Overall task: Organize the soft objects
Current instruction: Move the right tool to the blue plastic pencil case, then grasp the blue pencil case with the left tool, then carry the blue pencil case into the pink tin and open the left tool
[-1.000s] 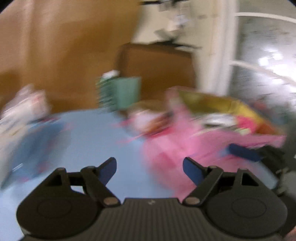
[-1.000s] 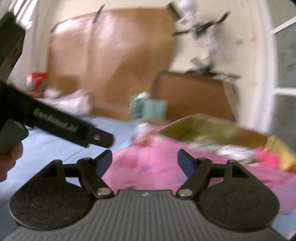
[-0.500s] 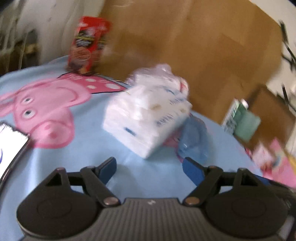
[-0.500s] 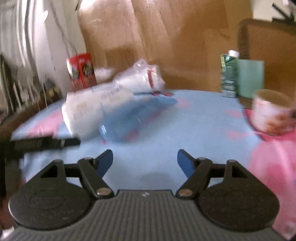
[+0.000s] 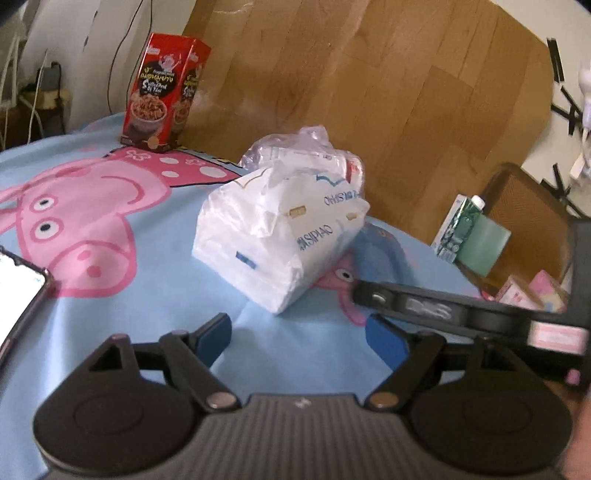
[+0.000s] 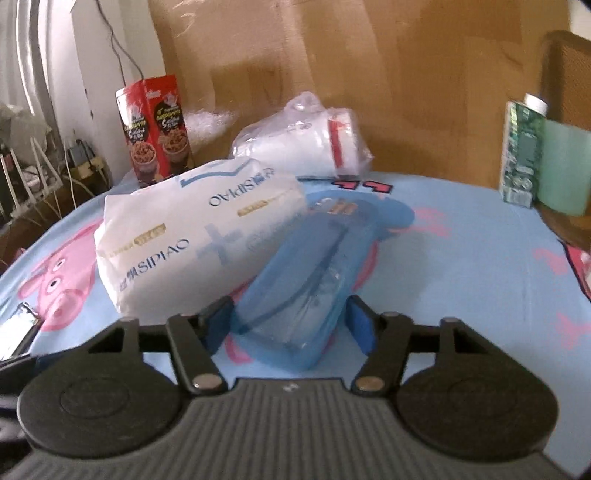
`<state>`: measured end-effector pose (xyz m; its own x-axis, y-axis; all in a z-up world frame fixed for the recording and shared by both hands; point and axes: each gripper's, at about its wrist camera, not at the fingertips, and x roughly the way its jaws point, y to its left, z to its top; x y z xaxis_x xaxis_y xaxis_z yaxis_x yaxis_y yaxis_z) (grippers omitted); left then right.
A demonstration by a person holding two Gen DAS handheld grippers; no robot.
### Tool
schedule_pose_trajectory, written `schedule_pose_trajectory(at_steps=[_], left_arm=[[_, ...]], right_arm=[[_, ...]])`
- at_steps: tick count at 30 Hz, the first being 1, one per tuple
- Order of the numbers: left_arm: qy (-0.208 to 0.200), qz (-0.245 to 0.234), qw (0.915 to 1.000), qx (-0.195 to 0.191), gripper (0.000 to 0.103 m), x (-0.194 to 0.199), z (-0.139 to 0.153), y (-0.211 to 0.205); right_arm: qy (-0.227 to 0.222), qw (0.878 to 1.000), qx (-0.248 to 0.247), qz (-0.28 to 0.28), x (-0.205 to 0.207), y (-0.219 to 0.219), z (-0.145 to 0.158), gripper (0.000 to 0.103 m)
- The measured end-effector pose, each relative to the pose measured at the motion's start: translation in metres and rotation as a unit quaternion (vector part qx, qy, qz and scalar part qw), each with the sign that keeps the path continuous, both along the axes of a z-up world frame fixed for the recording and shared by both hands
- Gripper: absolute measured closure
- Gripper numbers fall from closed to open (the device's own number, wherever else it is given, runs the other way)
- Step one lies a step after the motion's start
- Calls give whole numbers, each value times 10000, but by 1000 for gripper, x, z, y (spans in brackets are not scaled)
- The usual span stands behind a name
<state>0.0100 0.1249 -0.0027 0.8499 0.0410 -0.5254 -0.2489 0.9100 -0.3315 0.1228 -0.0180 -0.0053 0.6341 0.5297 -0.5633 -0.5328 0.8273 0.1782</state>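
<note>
Ahead of me a big brown cardboard sheet [image 5: 388,92] leans against a pale wall [image 5: 554,22]. Under me lies a light blue cartoon-pig cloth [image 5: 92,221]. To my right I see a brown woven chair back [image 5: 524,221]; to my left, white cables [image 6: 40,173] in daylight.

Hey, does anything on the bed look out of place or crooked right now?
Yes. The blue transparent pouch lies tilted, its far end propped against the white tissue pack rather than flat on the sheet. A phone with its screen lit sits at the left edge, not a soft item.
</note>
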Motion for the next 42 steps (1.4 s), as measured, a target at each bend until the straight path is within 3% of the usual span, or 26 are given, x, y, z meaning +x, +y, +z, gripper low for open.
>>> schedule_pose_trajectory(at_steps=[7,12,16,20,21,23,28,33,38,42], left_arm=[[181,-95,9996,216,14,6,0,-7],[439,-992,9898,923,18,11,1,-48],[344,-1831,9823,212,18,-3,3,-87],[516,-2825,9569,-446,19,-2,6,-127],[575,-2907,9537,-509,22,-1,5,-134],[631,-3063,9486,-479,31,-1,5,-148],[698,-3018,9503,-312,33,0,7,-166],[469,-3258,9438,-306,34,1,26,-183],[124,-3681,9297,0,35,16,60,-226],[-84,-4001,9163,190,35,34,76,-269]], right_arm=[[-53,9999,32,118,-45,-68,-1,45],[-55,9996,274,40,-99,-124,-5,45],[-253,9990,339,-131,-142,-150,-12,45],[-419,9974,460,-371,-162,-158,-18,45],[-411,9972,505,-372,-162,-159,-18,45],[-394,9968,594,-353,-162,-160,-20,45],[-575,9953,620,-463,-166,-163,-24,45],[-1058,9894,663,-740,-177,-179,-17,45],[-1705,9741,719,-1302,-176,-207,1,45],[-1978,9616,699,-1772,-168,-234,13,45]])
